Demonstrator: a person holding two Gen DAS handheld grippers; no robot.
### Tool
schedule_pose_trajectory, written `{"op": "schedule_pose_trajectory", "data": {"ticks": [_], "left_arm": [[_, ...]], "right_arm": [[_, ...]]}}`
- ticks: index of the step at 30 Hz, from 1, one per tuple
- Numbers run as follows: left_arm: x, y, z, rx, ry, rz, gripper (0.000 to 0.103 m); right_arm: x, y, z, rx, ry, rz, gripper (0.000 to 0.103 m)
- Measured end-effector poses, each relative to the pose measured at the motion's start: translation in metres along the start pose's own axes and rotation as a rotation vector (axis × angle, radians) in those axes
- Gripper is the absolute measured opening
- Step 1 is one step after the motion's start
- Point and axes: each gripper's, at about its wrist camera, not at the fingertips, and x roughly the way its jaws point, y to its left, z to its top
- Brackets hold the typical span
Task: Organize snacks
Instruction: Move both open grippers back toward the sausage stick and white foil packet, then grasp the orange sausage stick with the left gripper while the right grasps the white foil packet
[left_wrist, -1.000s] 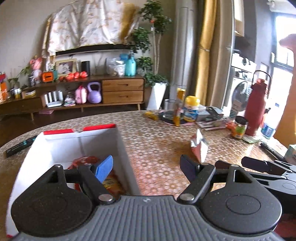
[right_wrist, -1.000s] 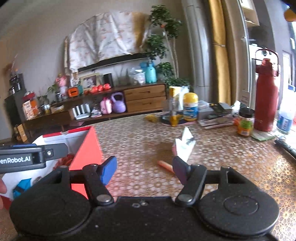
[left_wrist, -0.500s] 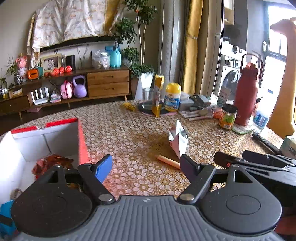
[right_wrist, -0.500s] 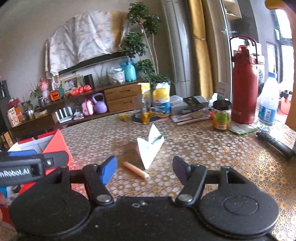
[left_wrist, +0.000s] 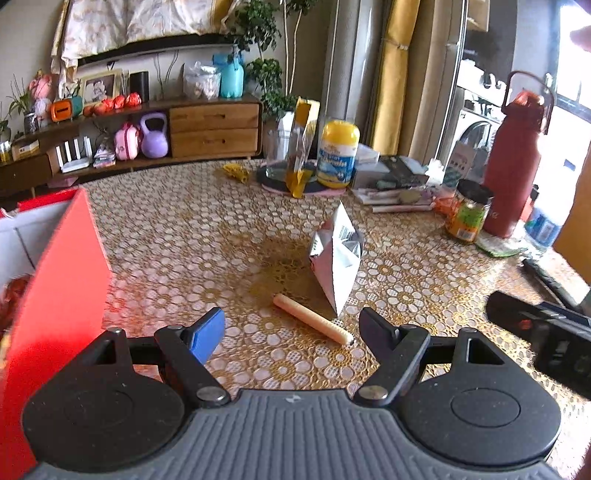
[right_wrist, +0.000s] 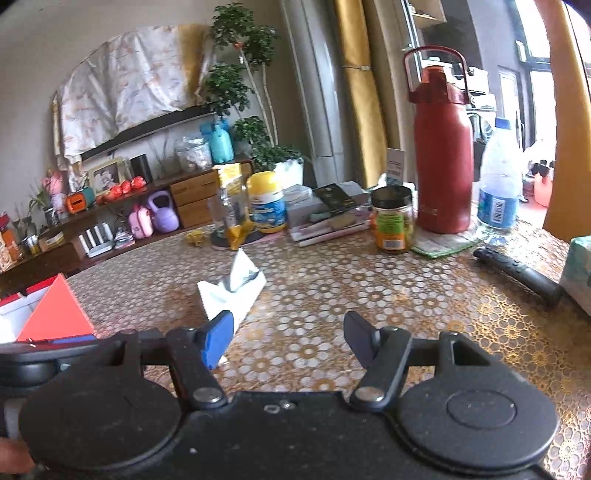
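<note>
**Both grippers over the table, nothing held**

At the far left stands the red box (left_wrist: 62, 280), its white inside open to view and something red lying in it, too blurred to name. The left gripper (left_wrist: 291, 326) hangs over the patterned table (left_wrist: 192, 236) with its jaws spread wide and nothing between them. A thin sausage stick (left_wrist: 312, 323) lies flat on the table just ahead of the jaws, slanting toward the right-hand finger and ending near its tip, apart from both. Just behind the stick stands a crumpled silver and white snack packet (left_wrist: 336, 258), its point touching the table close to the stick.

Further right, the right gripper (right_wrist: 288, 336) also has its jaws apart, with only bare table between them. From its view the snack packet (right_wrist: 232, 291) sits ahead and to the left, partly hidden behind the blue pad of the left-hand finger. The red box (right_wrist: 55, 317) shows at the left edge.
</note>
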Motion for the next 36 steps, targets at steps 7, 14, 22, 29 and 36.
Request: {"op": "schedule_pose_trajectory", "data": {"ticks": [7,14,22,29,36], "left_arm": [[0.040,-0.018,-0.006,0.020,0.038,0.032,0.079],[0.059,-0.027,-0.011,0.060,0.040,0.057,0.079],[0.062,-0.020,-0.014,0.066,0.037,0.044,0.047],[0.059,-0.010,-0.013,0.058,0.038,0.031,0.015],[0.052,-0.003,-0.016,0.073,0.045,0.024,0.010]], "right_arm": [[0.007,-0.020,0.003,0.020,-0.001,-0.015,0.068],[0.016,-0.030,0.003,0.033,0.009,-0.022,0.072],[0.026,-0.025,0.002,0.025,0.022,-0.010,0.073],[0.034,-0.016,0.004,0.008,0.029,0.001,0.074],[0.059,0.009,0.012,-0.048,0.048,0.040,0.076]]}}
